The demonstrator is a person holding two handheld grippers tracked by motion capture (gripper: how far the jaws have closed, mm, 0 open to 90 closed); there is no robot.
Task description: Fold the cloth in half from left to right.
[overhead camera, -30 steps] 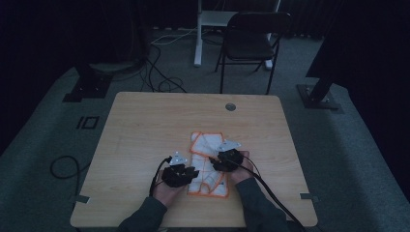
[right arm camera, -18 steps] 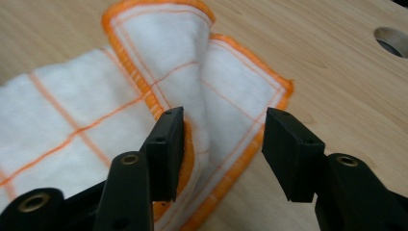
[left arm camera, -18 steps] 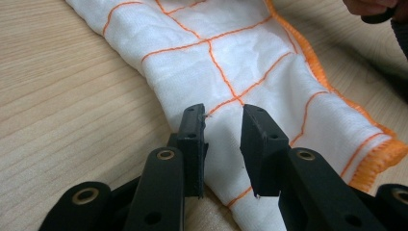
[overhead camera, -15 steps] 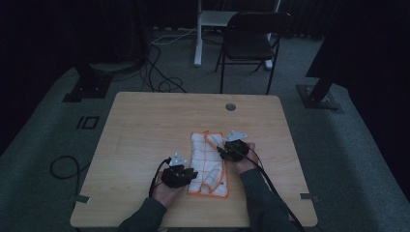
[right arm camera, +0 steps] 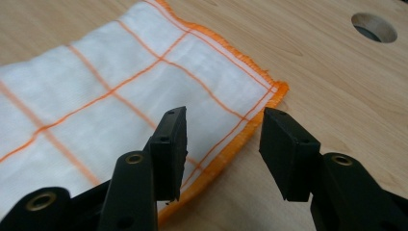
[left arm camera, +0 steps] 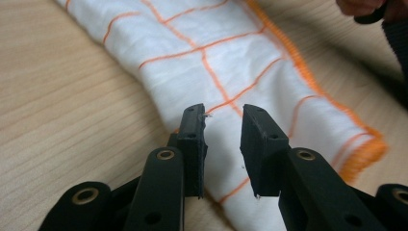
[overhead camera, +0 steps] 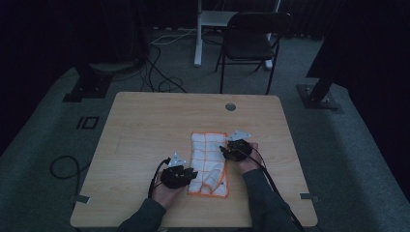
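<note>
Dim room, wooden bench [overhead camera: 145, 125]. White orange-checked cloth [overhead camera: 209, 162] lay folded mid-bench. Left gripper [left arm camera: 222, 144] apart over its near fold; right gripper [right arm camera: 222, 154] just narrowing, empty, straddling the hem. Risk: pinching one layer only, dragging the fold askew.

Left gripper [overhead camera: 192, 173] jaws parted, right gripper [overhead camera: 223, 151] jaws parted, just been closing

Under me lies a light wooden table [overhead camera: 145, 130], with 1 round cable hole [overhead camera: 230, 107] near its far edge. Beyond it I see 1 dark folding chair [overhead camera: 251, 43] on the grey carpet [overhead camera: 48, 140], a white post [overhead camera: 198, 34] beside it, and loose cables [overhead camera: 164, 82] trailing across the floor.
</note>
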